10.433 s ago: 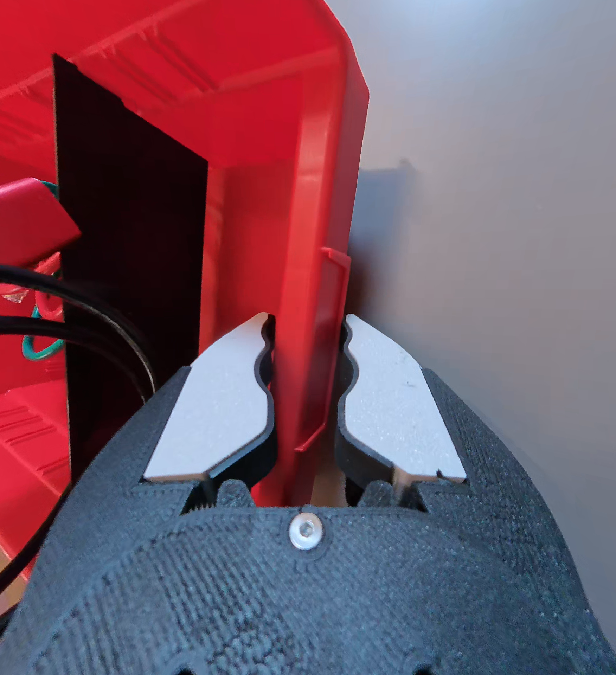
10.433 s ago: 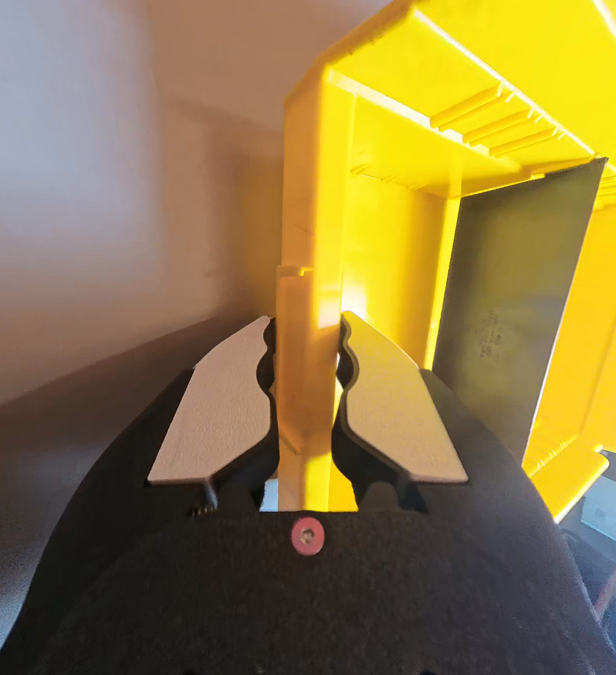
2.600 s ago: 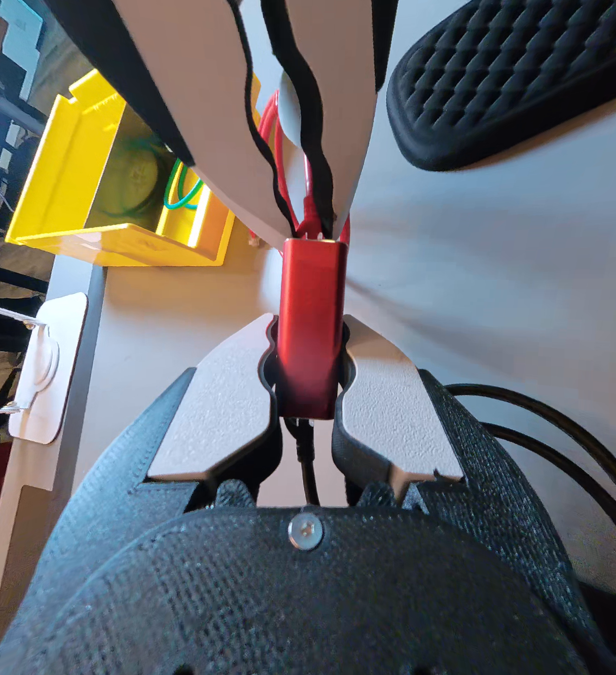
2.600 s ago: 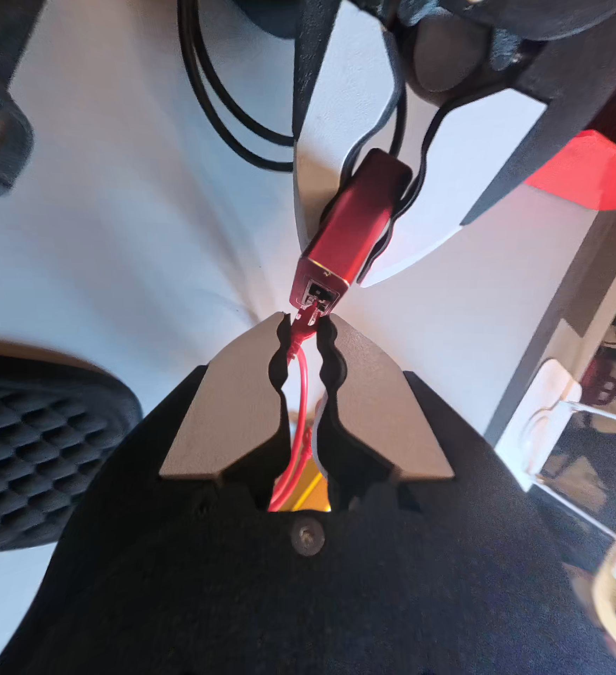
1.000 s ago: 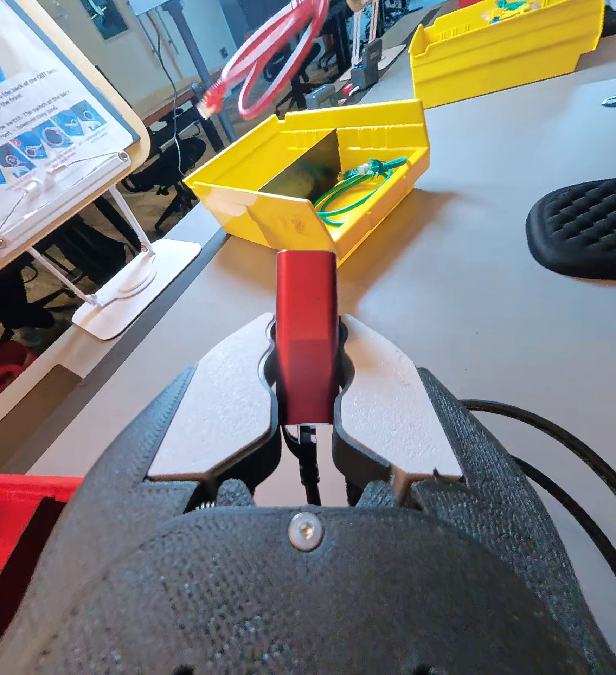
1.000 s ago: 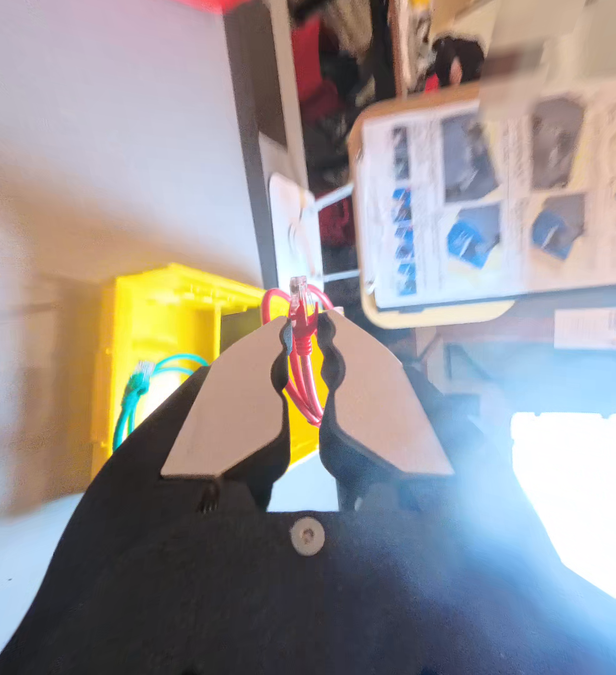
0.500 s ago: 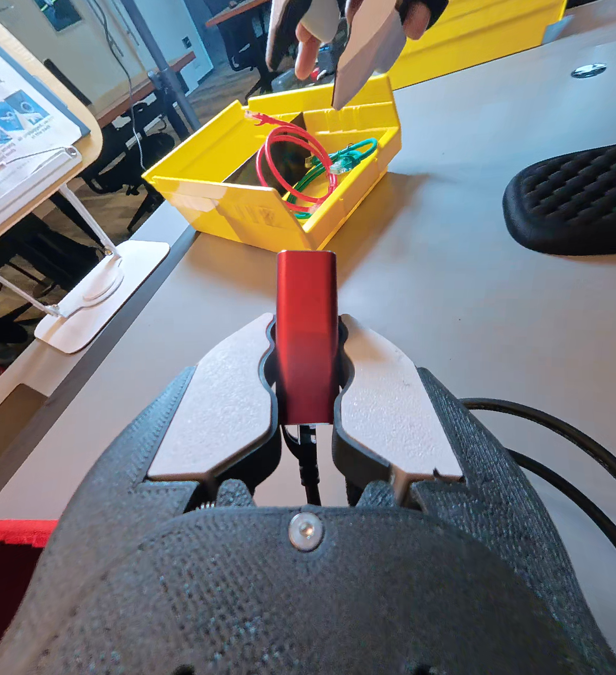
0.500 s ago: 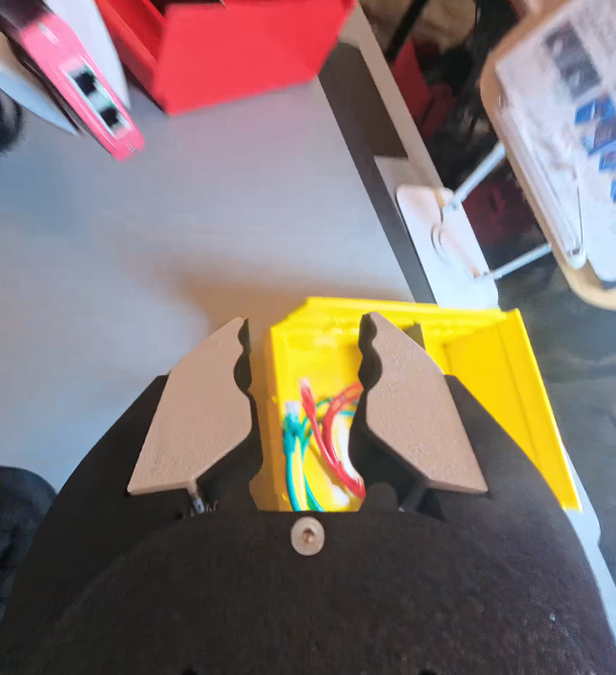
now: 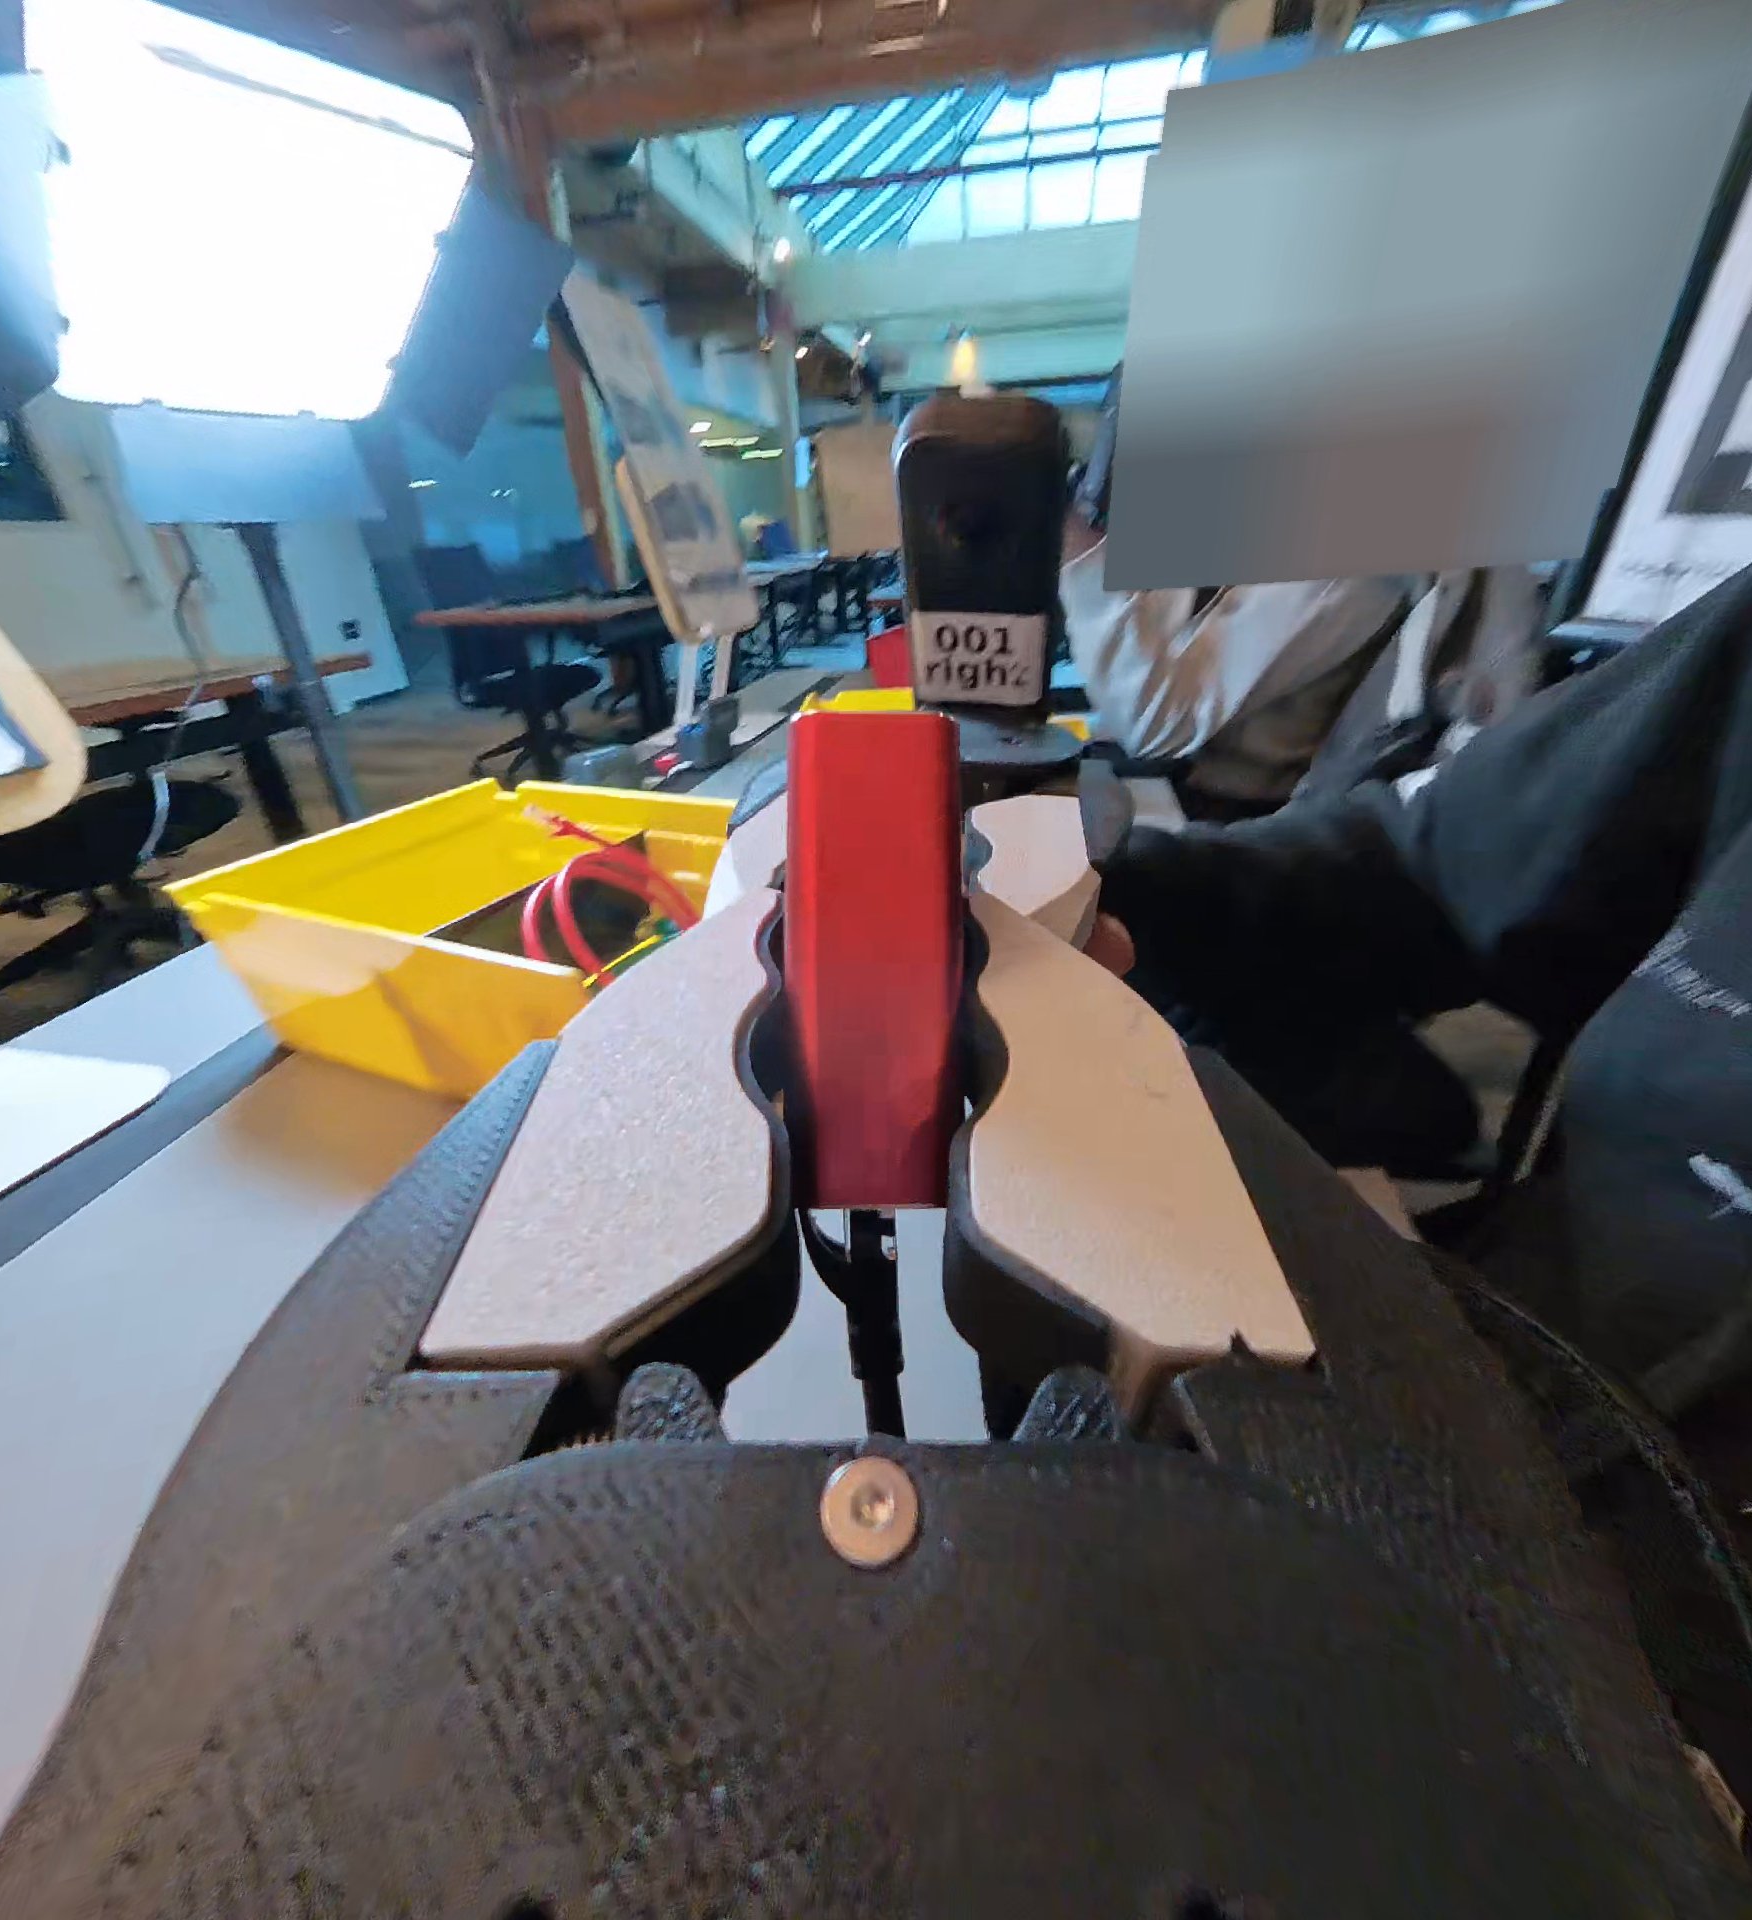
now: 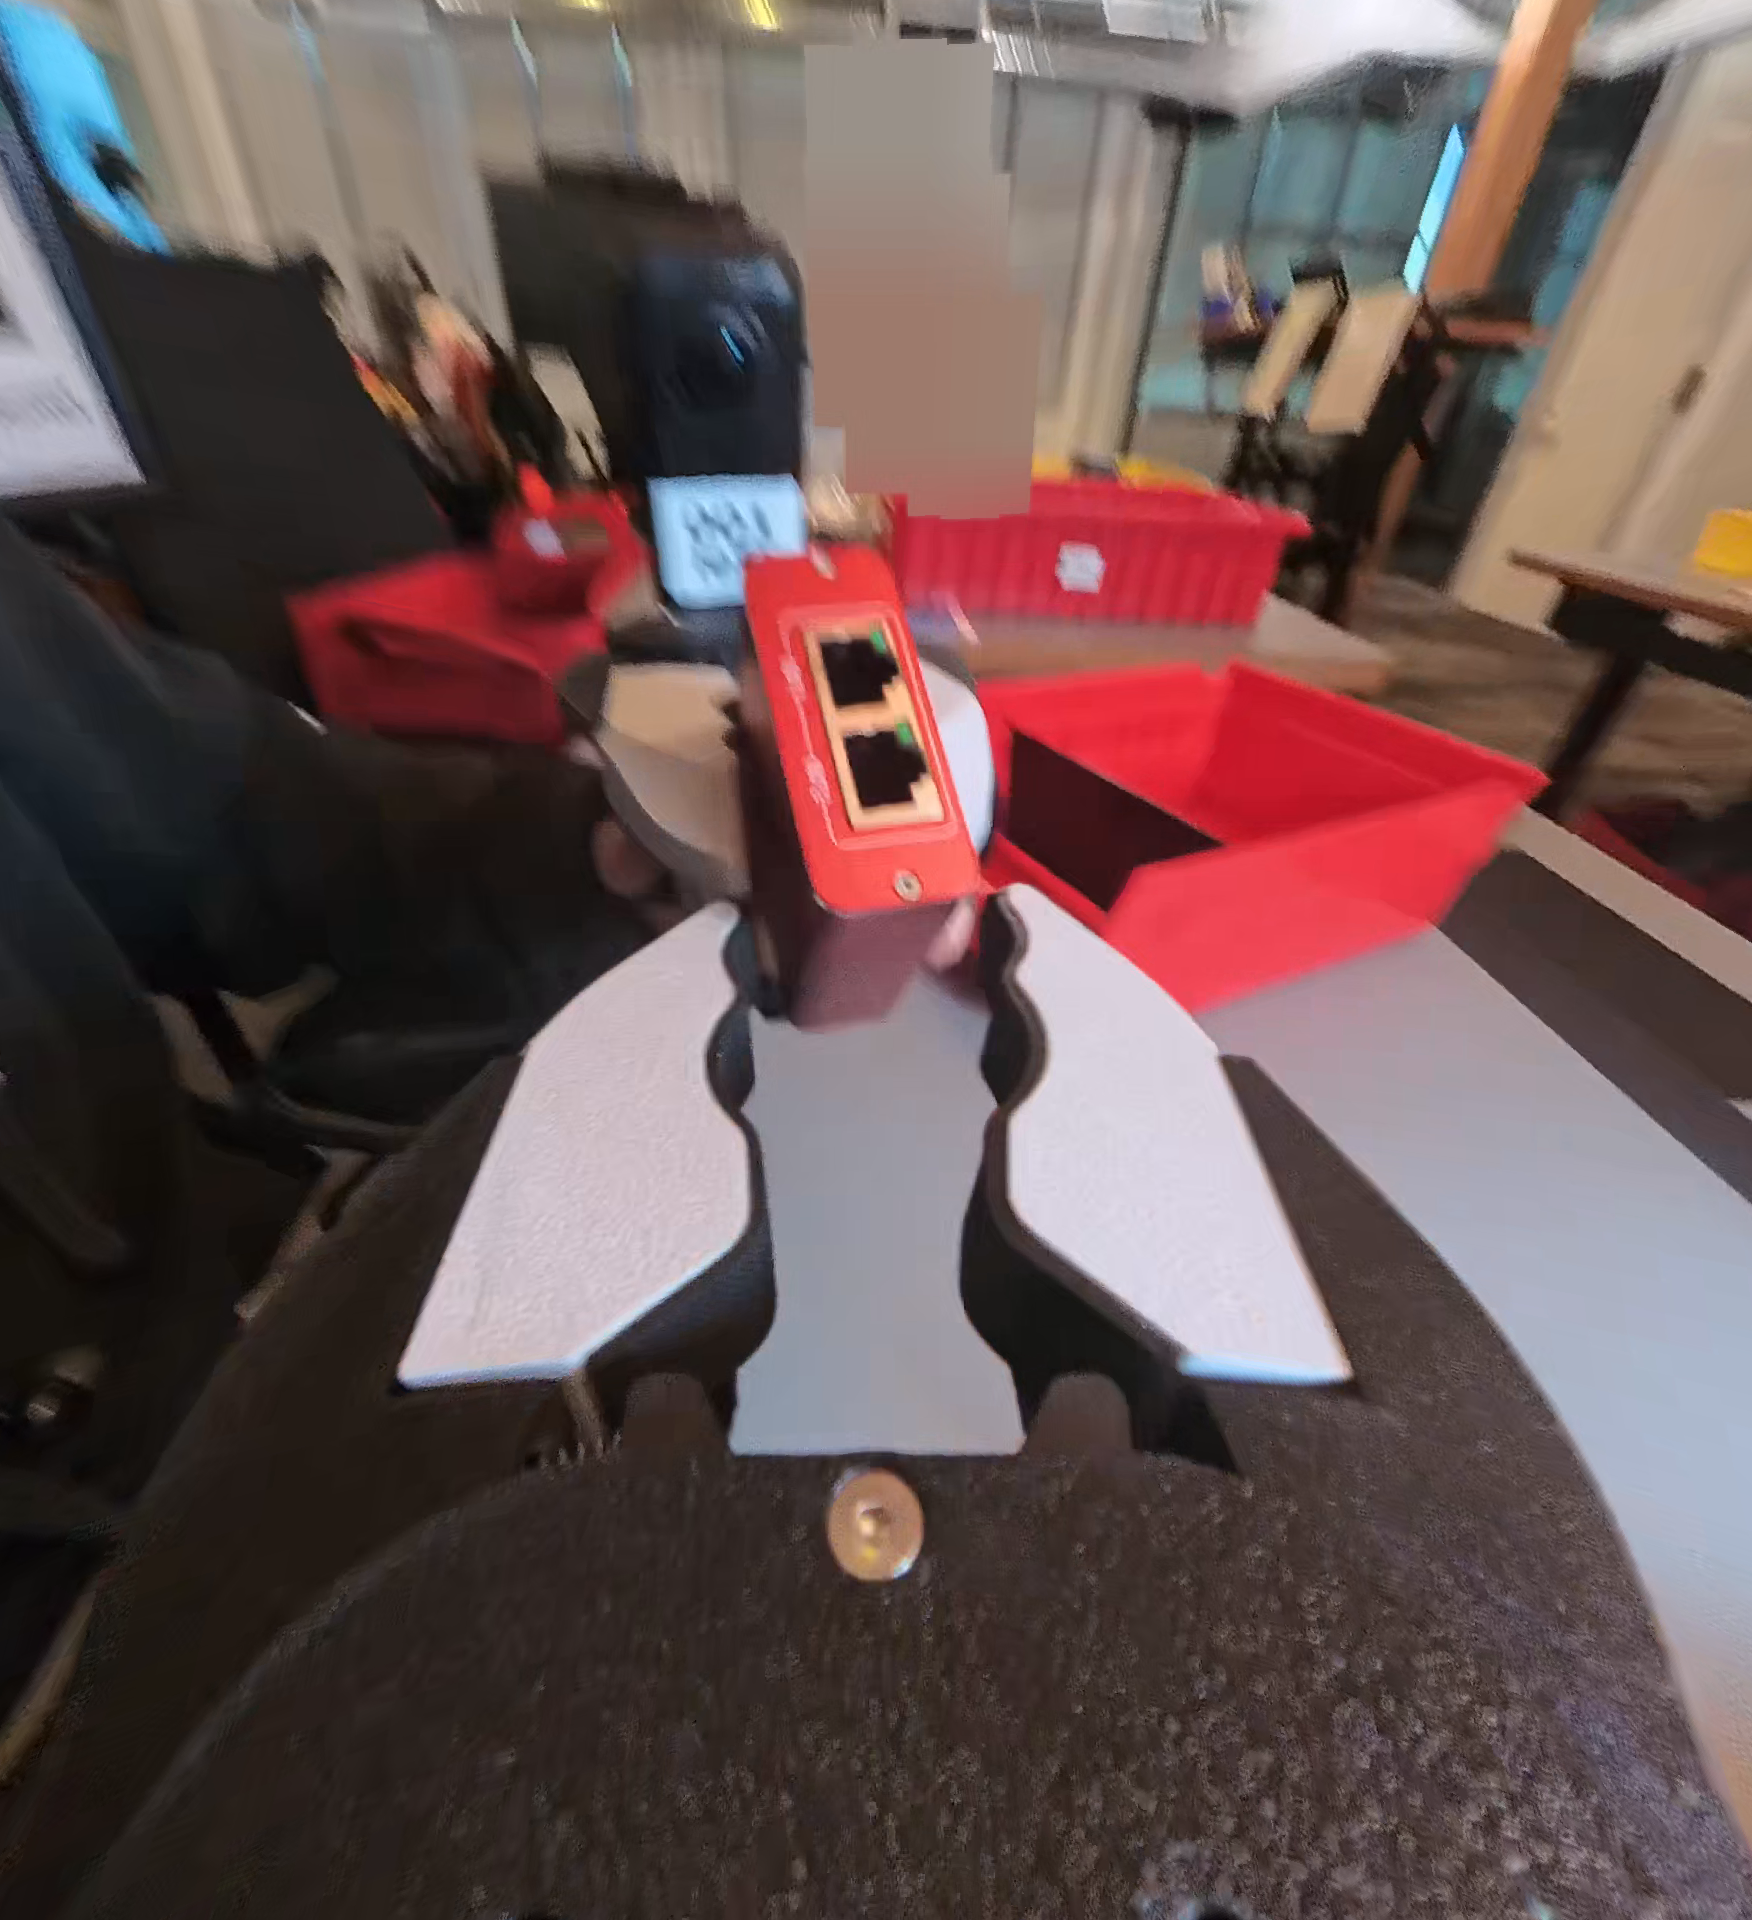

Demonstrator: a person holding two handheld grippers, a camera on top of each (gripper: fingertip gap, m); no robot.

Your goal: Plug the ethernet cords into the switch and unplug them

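Note:
My left gripper (image 9: 870,925) is shut on the red switch (image 9: 872,987) and holds it upright above the grey table (image 9: 72,1299). A black cable (image 9: 874,1320) leaves the switch's near end. In the right wrist view the switch (image 10: 867,748) faces me with two ports, both empty. My right gripper (image 10: 861,935) is open and empty, its fingertips on either side of the switch's lower end. A red cord (image 9: 591,904) lies coiled in the yellow bin (image 9: 384,956).
A red bin (image 10: 1267,831) with a black divider sits on the table past the switch. The table's edge runs along the left in the left wrist view. A person's black sleeve (image 9: 1423,914) fills the right side. Other desks and bins stand behind. Less than 4 cm separates the two grippers' tips.
The right gripper has left the yellow bin, where the red cord now lies, and turned to face the switch. The left gripper has tilted the switch upward.

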